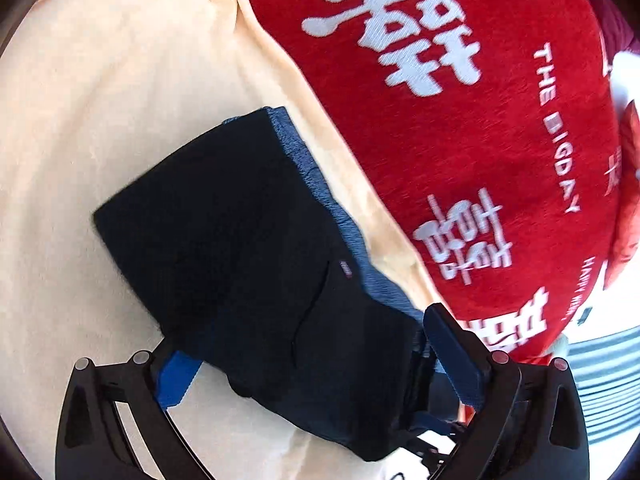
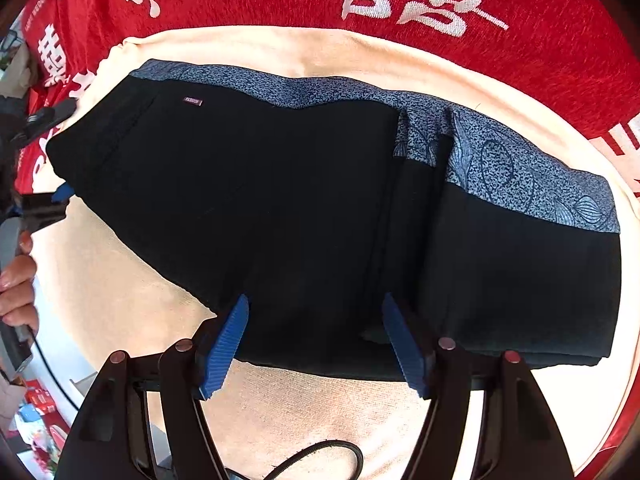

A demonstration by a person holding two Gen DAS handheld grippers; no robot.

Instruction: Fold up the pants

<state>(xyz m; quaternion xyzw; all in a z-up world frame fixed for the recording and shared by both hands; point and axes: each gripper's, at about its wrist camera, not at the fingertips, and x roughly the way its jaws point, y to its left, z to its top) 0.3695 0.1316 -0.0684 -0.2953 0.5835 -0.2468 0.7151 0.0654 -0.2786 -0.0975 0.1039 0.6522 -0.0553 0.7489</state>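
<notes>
Red blanket (image 2: 280, 0): covers the far surface, printed with large white characters and small white lettering.

Cream cloth (image 2: 320, 408): spread over the red blanket; serves as the working surface under the garment.

Pants (image 2: 280, 200): black, with a blue speckled leaf-pattern band along the far edge; lying flat on the cream cloth, partly folded, one layer lapped over another toward the right. A small label (image 2: 193, 101) sits near the upper left of the black panel.

Right gripper (image 2: 316, 344): black frame, blue ribbed pads; pointing down over the near edge of the pants, fingers spread wide, pads standing on the black fabric without pinching it.

Left gripper (image 1: 316, 364): black frame, blue pads; fingers spread wide on either side of one end of the pants. Whether the pads press on the fabric cannot be told.

Hand (image 2: 16, 284): at the left border of the right wrist view, wrapped around the left gripper's handle.

Black cable (image 2: 312, 452): loops on the cream cloth near the right gripper.
</notes>
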